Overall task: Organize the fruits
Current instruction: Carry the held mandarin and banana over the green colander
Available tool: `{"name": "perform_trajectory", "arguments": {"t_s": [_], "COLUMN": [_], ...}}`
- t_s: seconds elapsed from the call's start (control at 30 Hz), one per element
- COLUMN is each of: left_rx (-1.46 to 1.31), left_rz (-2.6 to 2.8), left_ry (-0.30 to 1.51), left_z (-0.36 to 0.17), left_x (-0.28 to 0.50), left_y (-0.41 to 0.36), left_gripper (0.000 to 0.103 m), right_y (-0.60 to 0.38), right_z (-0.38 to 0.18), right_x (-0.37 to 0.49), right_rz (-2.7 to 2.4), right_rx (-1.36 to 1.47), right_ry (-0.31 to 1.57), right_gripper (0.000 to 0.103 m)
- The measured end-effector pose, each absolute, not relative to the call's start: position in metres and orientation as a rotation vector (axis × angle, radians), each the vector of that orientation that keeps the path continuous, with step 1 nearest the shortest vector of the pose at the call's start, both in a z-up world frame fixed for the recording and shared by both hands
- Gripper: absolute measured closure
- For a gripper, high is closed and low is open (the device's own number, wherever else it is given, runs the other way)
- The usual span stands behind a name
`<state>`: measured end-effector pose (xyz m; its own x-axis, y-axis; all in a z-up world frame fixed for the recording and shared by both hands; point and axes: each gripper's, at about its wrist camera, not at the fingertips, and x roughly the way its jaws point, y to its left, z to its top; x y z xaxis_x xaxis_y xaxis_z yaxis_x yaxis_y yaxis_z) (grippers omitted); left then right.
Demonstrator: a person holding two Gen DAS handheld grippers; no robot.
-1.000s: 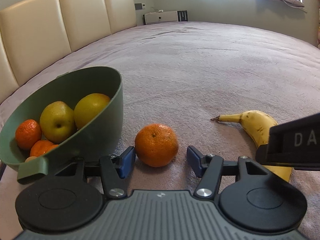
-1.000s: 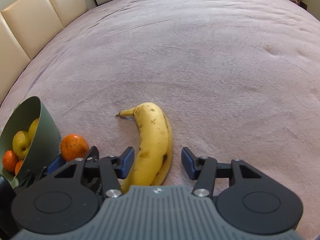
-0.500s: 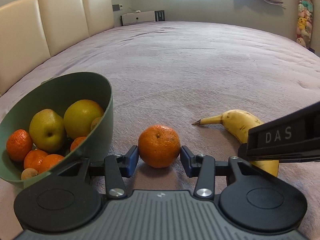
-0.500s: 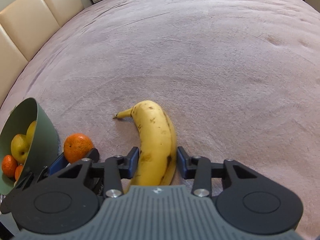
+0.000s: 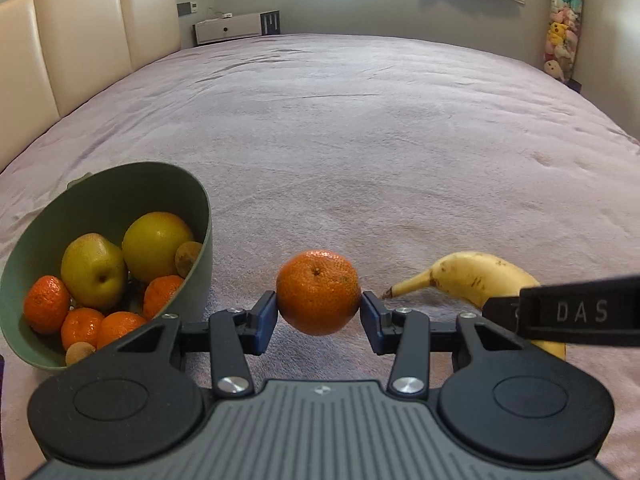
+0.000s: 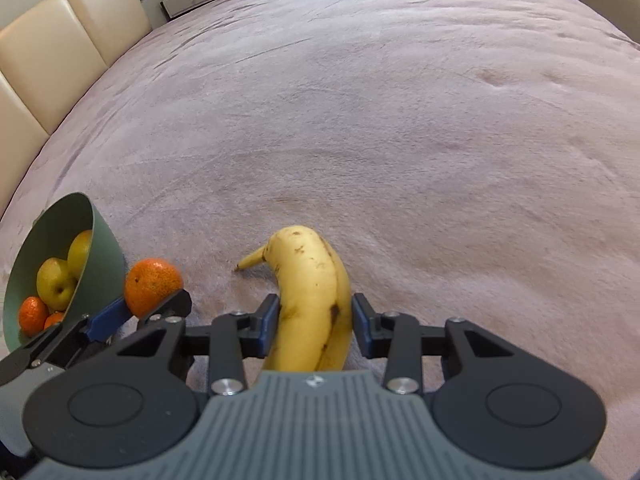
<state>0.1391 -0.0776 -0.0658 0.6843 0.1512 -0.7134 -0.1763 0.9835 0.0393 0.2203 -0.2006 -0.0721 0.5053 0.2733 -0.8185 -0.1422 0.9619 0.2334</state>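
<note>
My left gripper [image 5: 319,316] is shut on an orange mandarin [image 5: 318,292] and holds it just above the pink bedspread; the mandarin also shows in the right wrist view [image 6: 152,280]. My right gripper [image 6: 314,320] is shut on a yellow banana [image 6: 312,304] with brown spots, its stem pointing left; the banana also shows in the left wrist view [image 5: 476,276]. A green bowl [image 5: 196,216] stands tilted at the left and holds two yellow pears, several mandarins and small brown fruits. It also shows in the right wrist view [image 6: 100,256].
The pink bedspread [image 6: 400,120] stretches far ahead and to the right. A cream padded headboard [image 5: 80,40] runs along the left. A white unit [image 5: 236,30] stands by the far wall. Plush toys [image 5: 564,24] hang at the far right.
Both grippers closed, the left on the mandarin and the right on the banana. The mandarin and banana have risen slightly off the bedspread.
</note>
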Motion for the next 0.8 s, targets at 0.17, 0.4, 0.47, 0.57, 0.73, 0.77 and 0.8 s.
{"name": "perform_trajectory", "arguments": {"t_s": [0.17,0.4,0.47,0.57,0.73,0.77,0.8], "left_rx": [-0.021,0.020,0.045,0.056,0.096,0.101,0.100], "left_rz": [0.146,0.026,-0.008,-0.043,-0.067,-0.072,-0.075], "left_ry": [0.807,0.923,0.970,1.012,0.995,0.985,0.980], "left_z": [-0.052,-0.060,-0.069,-0.085,-0.099,-0.099,-0.100], "left_x": [0.127,0.107,0.103,0.093,0.086,0.087,0.087], "left_y": [-0.076,-0.072,-0.072,-0.070,-0.072,-0.073,-0.072], "left_gripper": [0.052,0.052,0.052,0.052,0.052,0.051,0.051], "right_y": [-0.206,-0.216,-0.218,-0.214,-0.209,-0.208,-0.207], "right_z": [-0.064,-0.073,-0.081,-0.092,-0.099,-0.100,-0.101], "right_x": [0.200,0.170,0.164,0.159,0.157,0.157,0.157], "right_rz": [0.249,0.205,0.197,0.200,0.197,0.198,0.198], "right_rx": [0.117,0.117,0.116,0.090,0.037,0.023,0.012], "right_ry": [1.013,1.126,1.146,1.166,1.150,1.144,1.135], "right_gripper": [0.067,0.067,0.067,0.067,0.066,0.065,0.065]}}
